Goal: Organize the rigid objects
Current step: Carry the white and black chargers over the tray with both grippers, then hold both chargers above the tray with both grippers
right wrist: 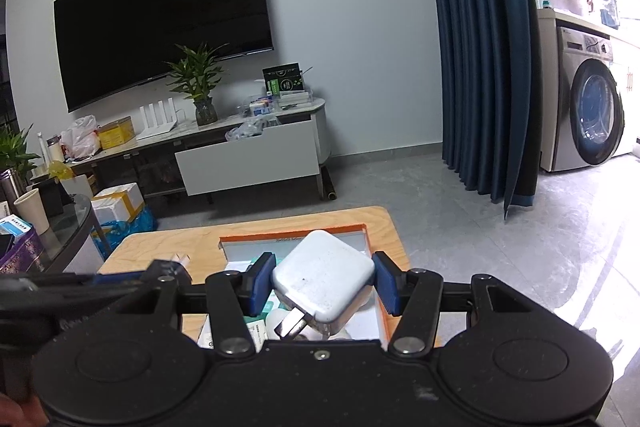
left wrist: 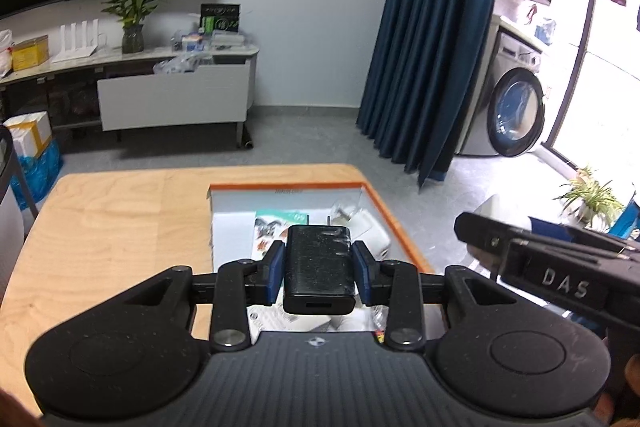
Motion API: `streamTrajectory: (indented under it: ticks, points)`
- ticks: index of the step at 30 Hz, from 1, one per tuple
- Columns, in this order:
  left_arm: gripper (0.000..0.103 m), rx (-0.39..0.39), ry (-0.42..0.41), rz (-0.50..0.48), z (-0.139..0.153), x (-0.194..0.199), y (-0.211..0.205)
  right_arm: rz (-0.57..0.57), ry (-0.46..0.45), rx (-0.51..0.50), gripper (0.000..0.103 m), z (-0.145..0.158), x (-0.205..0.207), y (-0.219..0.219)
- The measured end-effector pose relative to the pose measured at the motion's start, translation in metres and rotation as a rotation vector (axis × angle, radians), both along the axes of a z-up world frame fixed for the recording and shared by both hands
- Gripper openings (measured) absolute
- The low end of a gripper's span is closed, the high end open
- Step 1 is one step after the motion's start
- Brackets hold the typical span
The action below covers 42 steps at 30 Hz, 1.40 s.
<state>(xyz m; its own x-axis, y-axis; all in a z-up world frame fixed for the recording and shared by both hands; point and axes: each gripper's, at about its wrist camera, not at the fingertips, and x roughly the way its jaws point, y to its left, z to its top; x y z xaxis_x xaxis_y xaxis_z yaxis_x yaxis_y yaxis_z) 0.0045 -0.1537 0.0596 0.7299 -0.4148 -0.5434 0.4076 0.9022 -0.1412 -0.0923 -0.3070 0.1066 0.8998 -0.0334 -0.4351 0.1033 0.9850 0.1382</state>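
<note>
My left gripper [left wrist: 319, 267] is shut on a black USB charger [left wrist: 319, 269], its prongs pointing away, held above an orange-rimmed white box [left wrist: 394, 223] on the wooden table [left wrist: 112, 227]. In the box lie a white charger [left wrist: 372, 229] and a printed leaflet [left wrist: 269, 233]. My right gripper [right wrist: 324, 281] is shut on a white square charger [right wrist: 325, 275], tilted with its metal prong toward the camera, above the same box [right wrist: 280, 239]. The right gripper's body shows at the right of the left wrist view [left wrist: 560, 267]; the left gripper's body shows at the left of the right wrist view [right wrist: 80, 291].
A TV stand [right wrist: 248, 155] with a plant [right wrist: 198, 79] and clutter stands beyond the table, under a wall TV [right wrist: 160, 15]. Blue curtains [right wrist: 480, 67] and a washing machine [right wrist: 592, 115] are to the right. A glass side table [right wrist: 60, 227] stands left.
</note>
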Motion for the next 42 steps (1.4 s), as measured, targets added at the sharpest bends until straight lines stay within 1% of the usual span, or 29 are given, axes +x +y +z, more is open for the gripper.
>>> streamTrajectory:
  ticks: [6,11,28,42]
  points:
    - [0.036,0.0,0.027,0.027,-0.002,-0.001,0.001,0.011,0.02,0.002,0.064,-0.004,0.005,0.0]
    - [0.036,-0.002,0.046,0.028,-0.005,-0.003,-0.003,0.014,0.033,-0.001,0.064,-0.005,0.008,-0.001]
    - [0.036,0.016,0.065,0.03,-0.013,-0.003,-0.012,0.023,0.047,-0.003,0.064,-0.011,0.016,0.0]
    - [0.036,0.009,0.082,0.031,-0.016,-0.007,-0.012,0.03,0.058,0.001,0.064,-0.018,0.013,0.006]
